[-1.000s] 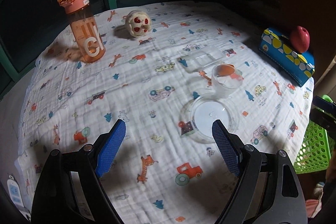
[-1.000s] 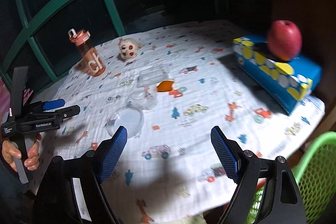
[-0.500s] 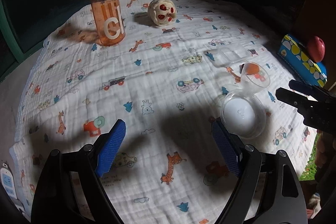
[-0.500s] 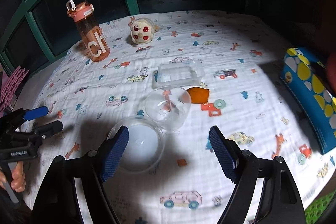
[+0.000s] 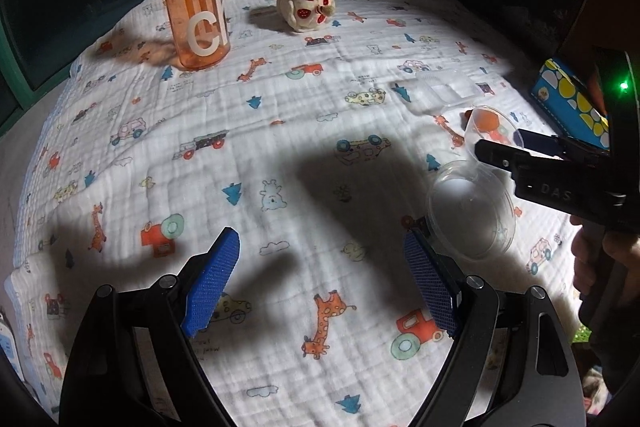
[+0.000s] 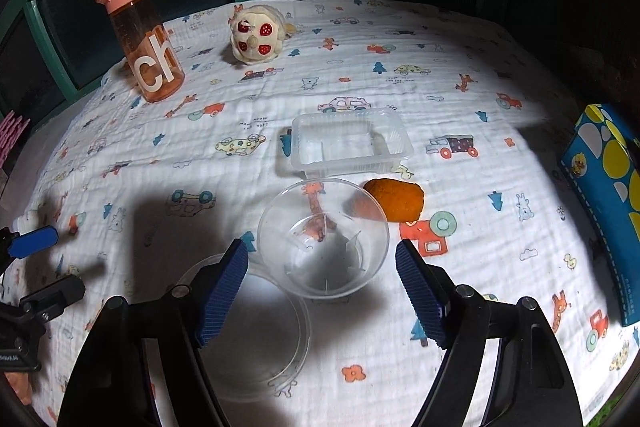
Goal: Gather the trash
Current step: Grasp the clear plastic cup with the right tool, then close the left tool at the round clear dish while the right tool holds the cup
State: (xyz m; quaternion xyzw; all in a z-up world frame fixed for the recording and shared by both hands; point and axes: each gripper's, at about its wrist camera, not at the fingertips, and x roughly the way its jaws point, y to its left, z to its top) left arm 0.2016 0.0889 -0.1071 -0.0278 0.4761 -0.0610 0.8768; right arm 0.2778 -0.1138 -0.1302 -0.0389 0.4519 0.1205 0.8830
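Right gripper [image 6: 320, 293]: I have it angled down over the clear plastic cup [image 6: 323, 237]; its fingers [image 6: 222, 293] are closing, the cup between them, the pads not yet pressing on its wall as far as I can see.
Left gripper [image 5: 320, 291]: fingers spread wide and released, nothing between them — only patterned cloth [image 5: 280, 131] below.
Clear plastic cup: lying tilted on the cloth, mouth toward my right camera, near the middle of the worktop.
Round clear lid [image 6: 256, 331]: flat on the cloth, just beside the cup on the near-left side, partly under my right gripper's left finger.
Rectangular clear tray [image 6: 350, 143]: just beyond the cup; whether they touch I cannot tell.
Orange scrap [image 6: 396, 199]: on the cloth to the right of the cup, close beside it.
Orange water bottle [image 6: 142, 39]: upright at the far left.
Plush toy [image 6: 258, 37]: far side, to the right of the bottle.
Blue patterned box [image 6: 608, 195]: at the right edge.
Hand [image 5: 600, 259]: in the left view, holding the right gripper's handle.
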